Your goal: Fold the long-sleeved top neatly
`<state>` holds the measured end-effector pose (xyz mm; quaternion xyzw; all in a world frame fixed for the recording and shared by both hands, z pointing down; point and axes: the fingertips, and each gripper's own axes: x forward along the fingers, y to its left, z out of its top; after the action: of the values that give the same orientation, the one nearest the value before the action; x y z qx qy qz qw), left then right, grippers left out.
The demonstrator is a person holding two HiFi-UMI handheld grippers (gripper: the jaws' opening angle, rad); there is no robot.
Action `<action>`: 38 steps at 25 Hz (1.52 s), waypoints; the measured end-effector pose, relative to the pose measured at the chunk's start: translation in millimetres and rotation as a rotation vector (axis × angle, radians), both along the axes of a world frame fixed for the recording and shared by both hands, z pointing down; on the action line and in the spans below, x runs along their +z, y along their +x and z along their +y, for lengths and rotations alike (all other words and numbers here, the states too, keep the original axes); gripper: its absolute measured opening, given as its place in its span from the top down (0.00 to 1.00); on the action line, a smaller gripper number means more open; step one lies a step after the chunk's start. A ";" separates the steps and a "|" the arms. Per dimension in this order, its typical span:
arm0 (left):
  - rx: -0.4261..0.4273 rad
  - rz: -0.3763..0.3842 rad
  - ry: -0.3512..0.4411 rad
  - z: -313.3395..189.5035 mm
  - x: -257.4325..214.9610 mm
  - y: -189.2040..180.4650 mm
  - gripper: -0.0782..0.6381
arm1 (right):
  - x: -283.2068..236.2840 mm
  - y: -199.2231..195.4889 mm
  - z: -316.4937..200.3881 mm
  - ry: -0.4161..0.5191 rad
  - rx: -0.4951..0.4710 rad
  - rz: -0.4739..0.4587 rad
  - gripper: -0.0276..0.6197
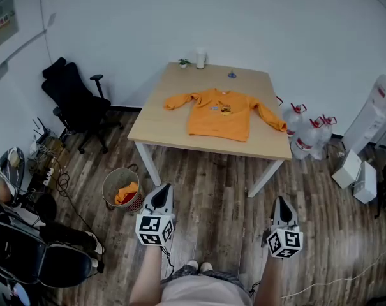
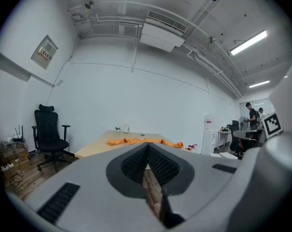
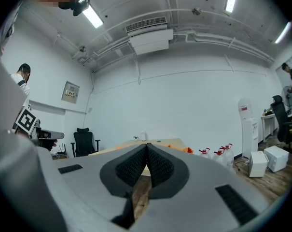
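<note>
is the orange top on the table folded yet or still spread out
Spread out: the orange top lies flat on the table, both sleeves stretched sideways.

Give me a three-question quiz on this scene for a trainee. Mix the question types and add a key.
1. True or false: the orange top lies spread flat on the table, with both sleeves out to the sides.
2. What is in the left gripper? A. a sleeve. B. nothing, its jaws are shut. C. a hanger.
3. Name the round container on the floor near the table's left legs in the head view.
Key: 1 true; 2 B; 3 the basket.
</note>
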<state>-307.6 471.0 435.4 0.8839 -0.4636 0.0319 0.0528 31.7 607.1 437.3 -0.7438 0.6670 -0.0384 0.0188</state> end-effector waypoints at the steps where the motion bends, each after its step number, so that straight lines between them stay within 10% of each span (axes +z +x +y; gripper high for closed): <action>1: 0.000 -0.002 0.000 0.4 0.8 -0.3 0.89 | 0.9 -1.2 0.2 0.000 -0.003 -0.005 0.95; 9: -0.028 -0.039 -0.014 2.2 11.5 -3.0 0.89 | 5.1 -6.6 3.6 -0.005 -0.005 -0.028 0.94; 18: 0.116 0.048 0.003 16.0 9.2 10.6 0.44 | 10.5 -15.4 7.8 0.006 -0.030 -0.065 0.49; 26: 0.178 0.097 0.016 13.8 10.9 16.3 0.29 | 13.0 -23.2 -1.2 -0.003 -0.056 -0.089 0.25; 38: 0.194 0.093 0.027 -12.7 12.8 12.1 0.26 | 9.9 -30.5 -24.2 0.010 -0.039 -0.081 0.22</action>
<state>-295.5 458.3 448.2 0.9259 -0.3731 -0.0106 0.0588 1.2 582.9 447.2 -0.7283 0.6803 -0.0656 0.0490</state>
